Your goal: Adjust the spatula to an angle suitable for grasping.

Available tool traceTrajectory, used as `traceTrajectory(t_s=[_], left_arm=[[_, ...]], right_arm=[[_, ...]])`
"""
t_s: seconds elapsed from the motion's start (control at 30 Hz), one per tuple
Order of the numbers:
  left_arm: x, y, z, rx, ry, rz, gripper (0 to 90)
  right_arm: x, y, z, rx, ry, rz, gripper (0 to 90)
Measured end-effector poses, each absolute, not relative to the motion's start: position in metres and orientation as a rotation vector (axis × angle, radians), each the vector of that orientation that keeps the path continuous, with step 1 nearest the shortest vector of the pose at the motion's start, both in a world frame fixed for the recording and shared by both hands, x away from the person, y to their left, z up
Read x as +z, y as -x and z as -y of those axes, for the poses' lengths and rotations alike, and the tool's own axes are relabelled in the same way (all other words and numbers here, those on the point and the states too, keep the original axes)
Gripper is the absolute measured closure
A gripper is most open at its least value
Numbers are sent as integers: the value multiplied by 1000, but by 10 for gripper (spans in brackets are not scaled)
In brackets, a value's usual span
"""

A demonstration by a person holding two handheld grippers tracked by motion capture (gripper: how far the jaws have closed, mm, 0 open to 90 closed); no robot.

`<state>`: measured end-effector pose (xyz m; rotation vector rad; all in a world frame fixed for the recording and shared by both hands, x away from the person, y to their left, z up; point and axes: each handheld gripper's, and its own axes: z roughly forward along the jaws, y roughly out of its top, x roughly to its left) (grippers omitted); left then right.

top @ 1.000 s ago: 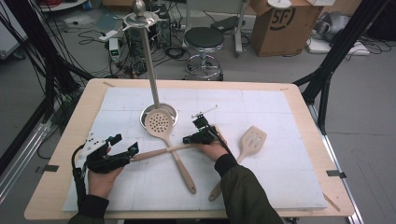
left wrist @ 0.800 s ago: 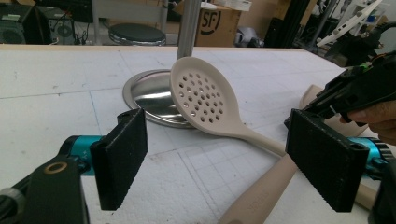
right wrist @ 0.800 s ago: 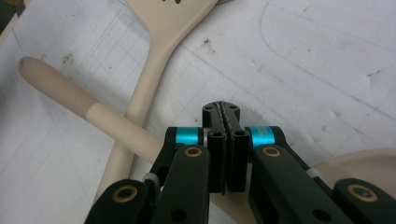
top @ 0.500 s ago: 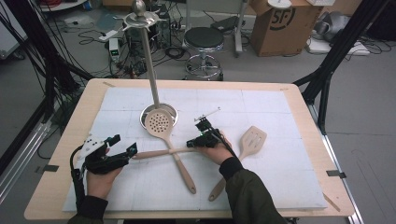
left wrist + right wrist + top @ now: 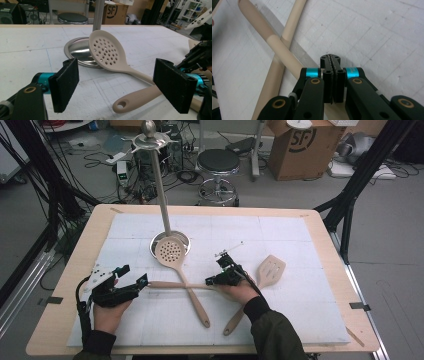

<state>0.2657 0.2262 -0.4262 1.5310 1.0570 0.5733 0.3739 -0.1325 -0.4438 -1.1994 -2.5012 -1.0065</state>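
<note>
Dead centre of the high view, the handle [image 5: 175, 285] lies across the skimmer [image 5: 172, 254], whose head leans on the rack base [image 5: 154, 241] while a spatula [image 5: 270, 269] sits at right. My guess: light, stiff, smooth, so it'll roll; grab near the hole end [image 5: 121, 105]. Left gripper [image 5: 135, 282] is wide open around that end, not touching. Right gripper [image 5: 333, 60] has jaws pressed together on nothing, resting atop the handle.

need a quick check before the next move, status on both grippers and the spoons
Left gripper open, spoon handle between jaws. Right gripper shut, empty, over that handle. Skimmer lies across it.
</note>
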Motion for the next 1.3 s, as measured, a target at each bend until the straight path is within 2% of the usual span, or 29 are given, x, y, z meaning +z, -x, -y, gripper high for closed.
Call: traceTrajectory(t_s=[1.3], left_arm=[[-428, -265, -226, 581, -1534, -1061, 218]], right_arm=[[-442, -351, 137, -931, 1227, 2467, 893]])
